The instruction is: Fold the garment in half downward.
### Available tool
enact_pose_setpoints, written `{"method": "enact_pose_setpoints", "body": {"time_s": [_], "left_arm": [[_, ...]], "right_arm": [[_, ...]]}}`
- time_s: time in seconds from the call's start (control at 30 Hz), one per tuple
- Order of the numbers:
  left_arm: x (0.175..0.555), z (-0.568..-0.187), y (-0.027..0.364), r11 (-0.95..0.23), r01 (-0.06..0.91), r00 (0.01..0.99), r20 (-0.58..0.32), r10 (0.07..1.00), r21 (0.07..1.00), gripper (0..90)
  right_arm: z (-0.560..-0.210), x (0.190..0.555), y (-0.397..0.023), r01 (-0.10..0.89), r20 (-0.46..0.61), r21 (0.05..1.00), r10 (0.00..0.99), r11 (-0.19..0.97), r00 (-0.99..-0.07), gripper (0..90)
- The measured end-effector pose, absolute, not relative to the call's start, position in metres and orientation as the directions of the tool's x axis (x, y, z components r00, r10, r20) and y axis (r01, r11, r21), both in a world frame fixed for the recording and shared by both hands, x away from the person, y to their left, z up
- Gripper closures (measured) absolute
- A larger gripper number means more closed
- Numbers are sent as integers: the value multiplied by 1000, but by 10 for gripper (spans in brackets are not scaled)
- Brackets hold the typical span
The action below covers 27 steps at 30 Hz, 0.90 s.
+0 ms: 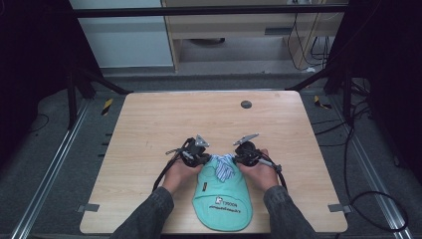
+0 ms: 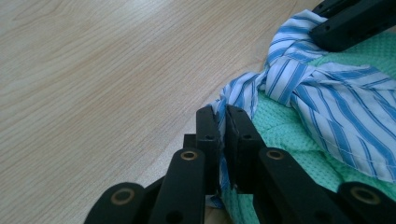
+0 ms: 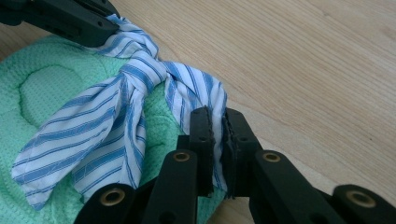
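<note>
While the green bib [image 1: 222, 201] lies flat, both grippers' fingers [image 2: 217, 133] [image 3: 216, 140] pinch its knotted striped ties [image 3: 140, 77].

Looks like a lab setup: bare wood bench [image 1: 149, 124] inside a black metal frame [image 1: 209, 11], loose cables [image 1: 358, 144] on grey carpet beyond the tongs.

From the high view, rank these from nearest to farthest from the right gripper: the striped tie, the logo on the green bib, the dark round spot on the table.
1. Striped tie: clamped in the right gripper, on its inner side.
2. Logo: nearer the person, low on the green bib.
3. Dark round spot: far side of the table, straight ahead.
</note>
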<state>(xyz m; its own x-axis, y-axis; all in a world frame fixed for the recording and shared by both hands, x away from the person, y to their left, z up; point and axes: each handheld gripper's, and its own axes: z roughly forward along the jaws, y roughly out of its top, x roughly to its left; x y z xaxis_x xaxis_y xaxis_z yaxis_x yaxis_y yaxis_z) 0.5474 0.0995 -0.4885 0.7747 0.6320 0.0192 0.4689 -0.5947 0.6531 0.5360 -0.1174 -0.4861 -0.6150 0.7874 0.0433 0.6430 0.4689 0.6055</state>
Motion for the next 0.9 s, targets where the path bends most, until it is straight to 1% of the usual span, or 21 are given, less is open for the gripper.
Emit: {"method": "enact_pose_setpoints", "body": {"time_s": [0.07,0.13,0.33,0.57,0.6,0.9], "left_arm": [[548,-488,100,-590,473,774,11,633,654,857],[549,-488,101,-586,477,774,2,633,655,860],[550,-484,102,-598,472,776,16,631,648,865],[547,-467,106,-600,445,787,30,617,665,866],[547,-465,107,-598,442,786,33,617,668,866],[548,-452,107,-591,425,791,36,610,686,866]], "right_arm": [[-486,536,-117,643,42,607,789,467,-613,840],[-486,535,-117,622,19,614,778,486,-627,842],[-481,533,-117,603,14,641,779,474,-627,845],[-469,526,-120,576,7,674,776,462,-631,844],[-466,525,-120,559,2,688,770,462,-638,844],[-455,519,-124,527,-5,724,767,445,-642,843]]}}
